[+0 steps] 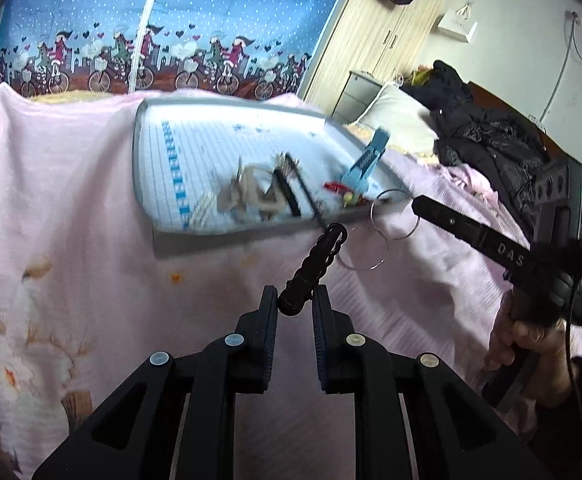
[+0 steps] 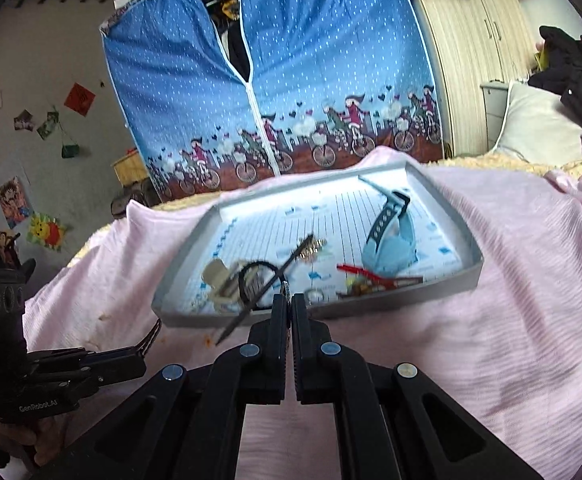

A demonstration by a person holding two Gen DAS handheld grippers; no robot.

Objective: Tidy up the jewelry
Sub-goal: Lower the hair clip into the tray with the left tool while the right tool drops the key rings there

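The left claw [image 1: 294,300] is almost closed and pinches the end of a bumpy black hair tie [image 1: 315,264], which sticks up stiff toward the tray [image 1: 147,152]. The grip is only on the tip, so the hair tie could slip out and drop on the pink blanket [image 1: 71,200]. The right claw [image 2: 289,304] is squeezed tight on something thin and shiny; it may be the thin silver rings [image 1: 395,216] at the tray's near edge, but I cannot tell for sure. Thin wire like that could bend or slide free. The tray is grey and flat with low walls and lined paper inside. It sits on a soft bed, so a push could tip it. In it lie a smooth blue watch [image 2: 391,240], a red clip [image 2: 371,276] and a beige clip [image 2: 221,280].
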